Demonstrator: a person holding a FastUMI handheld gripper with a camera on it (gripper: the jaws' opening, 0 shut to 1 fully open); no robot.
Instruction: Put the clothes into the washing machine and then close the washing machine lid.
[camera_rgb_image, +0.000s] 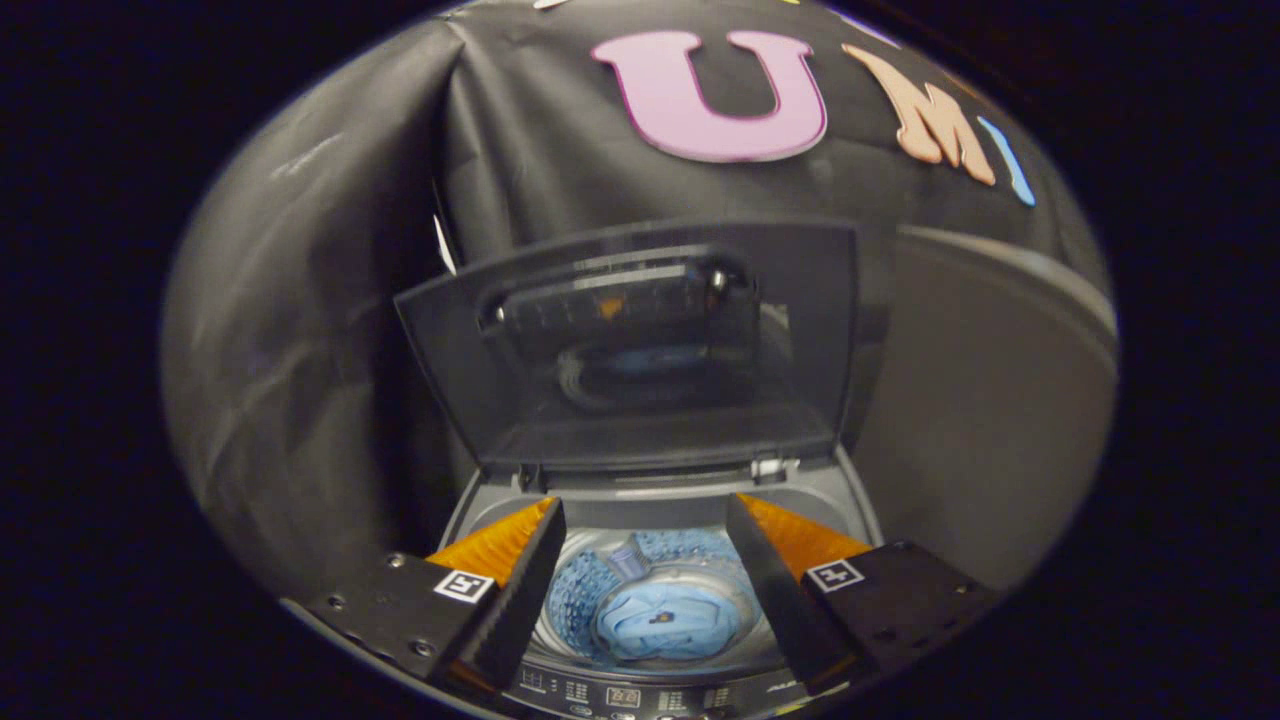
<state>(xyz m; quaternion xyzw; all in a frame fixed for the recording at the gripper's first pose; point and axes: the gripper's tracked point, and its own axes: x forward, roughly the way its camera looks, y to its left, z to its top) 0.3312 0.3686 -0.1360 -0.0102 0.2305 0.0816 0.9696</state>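
The light blue garment lies bundled at the bottom of the drum, seen between the fingers. The gripper hangs above the opening, fingers wide, holding nothing. The lid stands upright just beyond. Risk now, I'd say: a careless push glances off its smooth face, or it drops hard and slams.
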